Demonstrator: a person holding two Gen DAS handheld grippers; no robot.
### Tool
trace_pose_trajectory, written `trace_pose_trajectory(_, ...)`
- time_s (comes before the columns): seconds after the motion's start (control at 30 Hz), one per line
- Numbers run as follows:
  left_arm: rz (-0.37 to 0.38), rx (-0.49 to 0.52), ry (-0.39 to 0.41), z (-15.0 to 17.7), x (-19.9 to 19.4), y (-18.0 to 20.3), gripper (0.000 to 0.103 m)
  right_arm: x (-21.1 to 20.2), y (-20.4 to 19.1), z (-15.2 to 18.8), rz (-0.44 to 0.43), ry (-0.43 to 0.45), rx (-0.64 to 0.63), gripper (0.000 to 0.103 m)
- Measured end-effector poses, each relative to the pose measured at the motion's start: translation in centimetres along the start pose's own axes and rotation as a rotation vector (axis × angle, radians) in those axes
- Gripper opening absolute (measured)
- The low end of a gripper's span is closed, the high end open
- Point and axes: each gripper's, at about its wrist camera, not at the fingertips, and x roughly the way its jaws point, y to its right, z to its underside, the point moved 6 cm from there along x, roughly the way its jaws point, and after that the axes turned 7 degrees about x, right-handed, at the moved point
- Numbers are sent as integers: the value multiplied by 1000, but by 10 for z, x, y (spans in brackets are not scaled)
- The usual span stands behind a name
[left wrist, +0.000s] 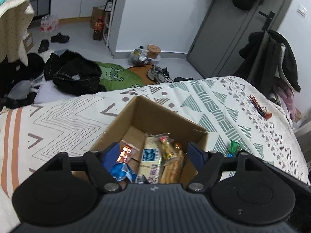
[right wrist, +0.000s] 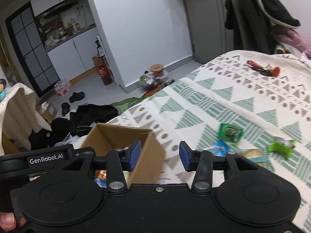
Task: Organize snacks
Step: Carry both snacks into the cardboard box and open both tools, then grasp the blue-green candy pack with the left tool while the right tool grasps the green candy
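Observation:
An open cardboard box (left wrist: pixel 161 114) (right wrist: pixel 108 136) sits on the patterned bedspread (left wrist: pixel 213 99) (right wrist: pixel 223 97). Inside lie several snack packs: a blue bag (left wrist: pixel 122 171), a red pack (left wrist: pixel 126 151), a pale flat pack (left wrist: pixel 150 159) and an orange bread pack (left wrist: pixel 173 161). My left gripper (left wrist: pixel 155 151) hovers open above the box with nothing between its fingers. My right gripper (right wrist: pixel 158 155) is open over the box's right corner. Loose snacks lie on the bed to its right: a green pack (right wrist: pixel 230 133), a blue pack (right wrist: pixel 219 148), a bright green pack (right wrist: pixel 280 147) and a beige pack (right wrist: pixel 254 155).
A dark red-tipped item (right wrist: pixel 262 68) (left wrist: pixel 259 106) lies at the far side of the bed. The floor beyond holds black clothes (left wrist: pixel 73 71), shoes (left wrist: pixel 159 73) and a green mat (left wrist: pixel 116 75). A clothes-draped chair (left wrist: pixel 272 58) stands at the bed's right. A thumb (right wrist: pixel 6 223) shows at bottom left.

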Motion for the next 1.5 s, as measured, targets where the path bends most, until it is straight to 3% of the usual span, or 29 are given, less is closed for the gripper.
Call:
trace_pose_trajectory(0.3,19,66,29,7,-9,35,85,-34,48,-9,59,41,20,54)
trace_pose_trajectory(0.53,64,109,104,7,-18,66,94,-54,87,-11,102,67,42,69)
trace_pose_trajectory(0.77,81,160,80,17,-9,91,95,-68,126,-12,152,87,46,83)
trace_pose_trajectory(1.13,76,265,62,27,3,123,95,-66,187,3,188,85,151,84)
trace_pose_trajectory(1.5,66,360,34,27,23,163,95,-47,220,6,177,76,217,84)
